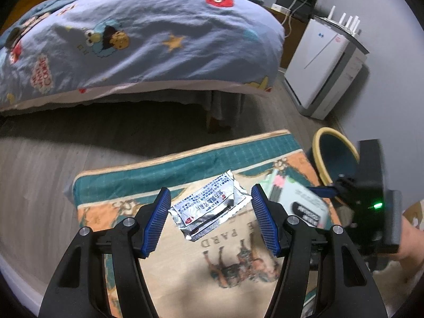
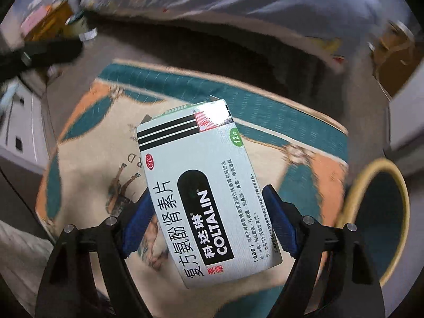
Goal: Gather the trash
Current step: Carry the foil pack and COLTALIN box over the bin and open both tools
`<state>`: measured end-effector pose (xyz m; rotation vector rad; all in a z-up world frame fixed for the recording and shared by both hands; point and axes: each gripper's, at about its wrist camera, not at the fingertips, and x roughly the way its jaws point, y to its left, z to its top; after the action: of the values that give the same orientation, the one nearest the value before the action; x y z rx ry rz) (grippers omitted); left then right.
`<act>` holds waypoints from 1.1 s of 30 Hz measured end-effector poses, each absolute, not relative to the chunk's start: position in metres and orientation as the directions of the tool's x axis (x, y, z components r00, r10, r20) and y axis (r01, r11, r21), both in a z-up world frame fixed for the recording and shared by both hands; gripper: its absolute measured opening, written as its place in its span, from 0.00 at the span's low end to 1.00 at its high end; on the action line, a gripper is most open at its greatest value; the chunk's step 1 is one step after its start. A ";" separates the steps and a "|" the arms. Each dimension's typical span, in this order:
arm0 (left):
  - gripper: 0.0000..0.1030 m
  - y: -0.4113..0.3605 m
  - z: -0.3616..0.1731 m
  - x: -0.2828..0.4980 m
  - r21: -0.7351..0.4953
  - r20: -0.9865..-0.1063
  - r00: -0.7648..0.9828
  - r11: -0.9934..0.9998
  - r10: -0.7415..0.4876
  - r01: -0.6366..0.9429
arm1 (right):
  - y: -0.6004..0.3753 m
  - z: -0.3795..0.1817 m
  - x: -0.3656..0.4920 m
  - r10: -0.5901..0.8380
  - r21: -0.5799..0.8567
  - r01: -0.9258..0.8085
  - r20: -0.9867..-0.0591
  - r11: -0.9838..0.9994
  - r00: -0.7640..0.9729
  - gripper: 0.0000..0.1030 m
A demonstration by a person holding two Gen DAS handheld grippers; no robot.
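A crumpled silver foil sachet [image 1: 209, 206] with blue print lies on the patterned rug [image 1: 185, 164]. My left gripper [image 1: 209, 202] is open, its blue pads either side of the sachet, just above it. My right gripper [image 2: 205, 204] is shut on a white medicine box [image 2: 201, 185] printed COLTALIN and holds it above the rug [image 2: 265, 100]. The box [image 1: 299, 198] and the right gripper [image 1: 334, 188] also show blurred at the right of the left wrist view. A dark bin with a yellow rim [image 1: 336, 156] stands on the floor by the rug's right edge; it also shows in the right wrist view [image 2: 379, 217].
A bed with a blue cartoon quilt [image 1: 137, 39] fills the back, with dark space under it. A white appliance [image 1: 326, 66] stands against the wall at the right. Grey wood floor [image 1: 39, 172] surrounds the rug.
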<state>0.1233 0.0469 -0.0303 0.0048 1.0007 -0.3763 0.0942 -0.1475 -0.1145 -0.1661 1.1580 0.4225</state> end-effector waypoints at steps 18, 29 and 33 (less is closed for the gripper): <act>0.62 -0.094 -0.030 0.120 -0.078 -0.822 0.456 0.862 -0.340 0.501 | -0.335 -0.081 0.061 0.144 0.153 -0.015 -0.887 0.988 0.438 0.77; 0.62 -0.193 -0.067 0.120 -0.072 -0.860 0.358 0.781 -0.364 0.620 | -0.441 -0.125 0.061 0.101 0.210 0.239 -0.911 0.948 0.401 0.77; 0.62 -0.232 -0.088 0.113 -0.074 -0.875 0.308 0.733 -0.373 0.676 | -0.476 -0.142 0.056 0.134 0.281 0.354 -0.912 0.892 0.387 0.77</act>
<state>0.1128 -0.2322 -0.0879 0.3352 1.0461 -0.7102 0.0556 -0.4765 -0.1421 0.4766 1.1775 -0.1471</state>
